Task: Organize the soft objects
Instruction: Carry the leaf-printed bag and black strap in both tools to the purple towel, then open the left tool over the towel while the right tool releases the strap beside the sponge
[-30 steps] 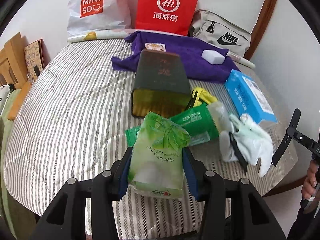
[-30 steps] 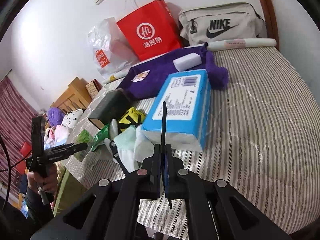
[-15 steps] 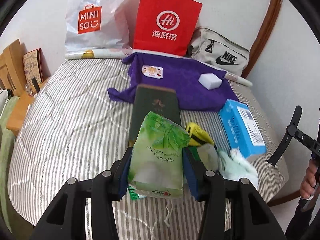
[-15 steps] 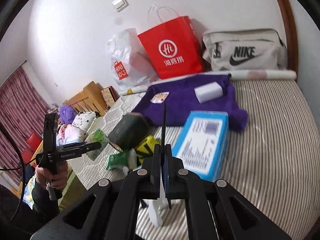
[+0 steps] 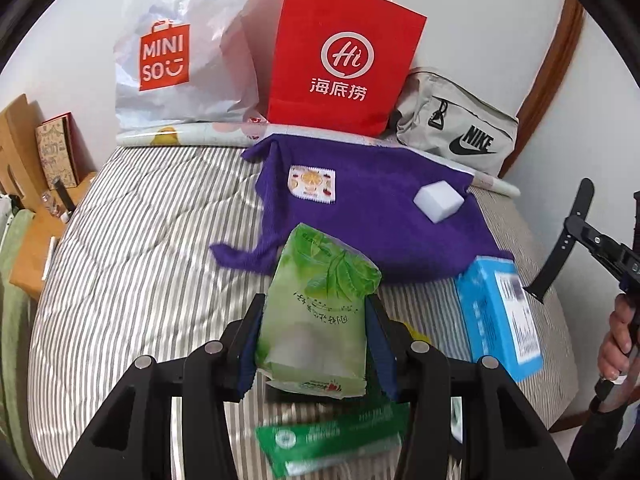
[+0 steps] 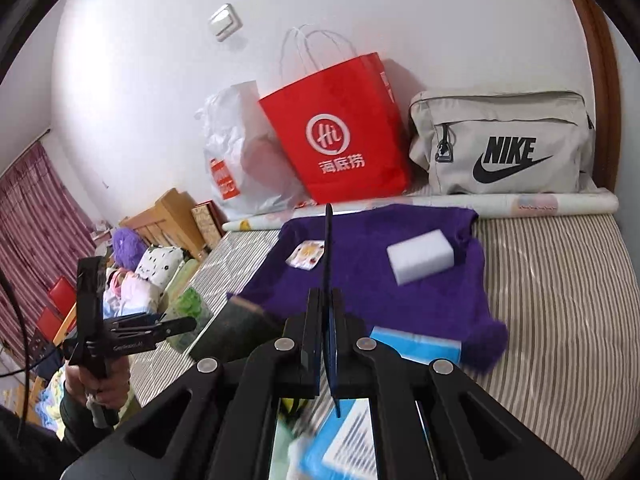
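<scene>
Two claws: both mine, one busy, one idle.
Left claw (image 5: 312, 340): clamped on the green tissue pack (image 5: 316, 312), blue pads squeezing its sides. I grab it low so the puffy top pokes out ahead and doesn't fold.
Where the pack is: up off the bed, between my fingers, leaf print facing the camera.
Right claw (image 6: 326, 344): fingers pressed together with nothing between them that I can see, just hanging over the near end of the bed.
Ahead of left claw: purple towel (image 5: 384, 216) spread flat with a small snack sachet (image 5: 313, 184) and a white sponge block (image 5: 438, 202) sitting on it. Looks like the collecting spot for soft stuff, so my guess is the pack goes there too.
Right of left claw: blue tissue box (image 5: 496, 320), near the bed edge.
Under left claw: another green wipes pack (image 5: 332, 440), blurry.
Surface: striped quilted bed cover (image 5: 140, 260), soft and lumpy, so things will sink a bit.
Room: white wall behind, Miniso plastic bag (image 5: 176, 60), red paper bag (image 5: 340, 60) and grey Nike bag (image 5: 456, 124) leaning against it.
</scene>
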